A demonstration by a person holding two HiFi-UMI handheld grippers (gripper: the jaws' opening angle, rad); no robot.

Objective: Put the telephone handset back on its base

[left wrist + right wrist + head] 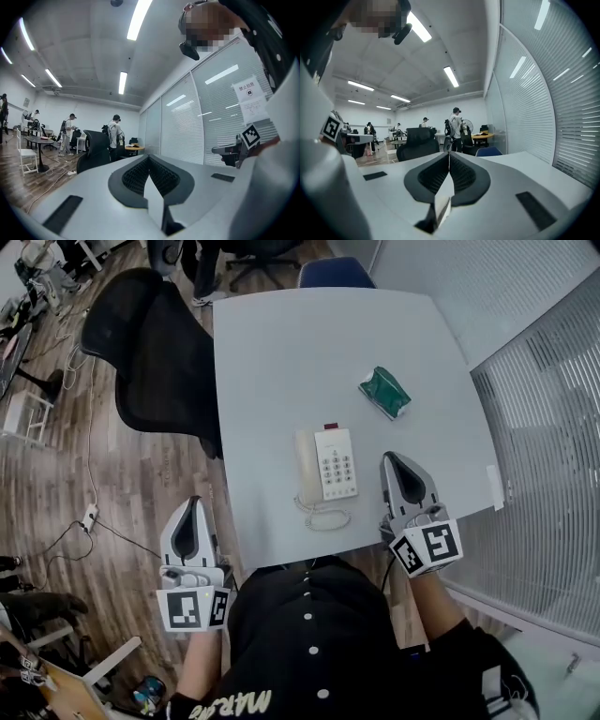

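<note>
An open-plan office: a swivel chair [150, 352] at the left edge of a table [281, 343] with a phone [325, 465], blinds [553, 474] on glass partitions, strip lights [139, 18], people [114, 132] at desks [127, 149].

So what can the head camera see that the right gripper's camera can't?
Only the head view: the phone and a green packet on the table. Only the right gripper view: ceiling lights and a far orange table. Both: the black chair, the blue chair, the blinds and the right hand-held gripper, which is shut.
</note>
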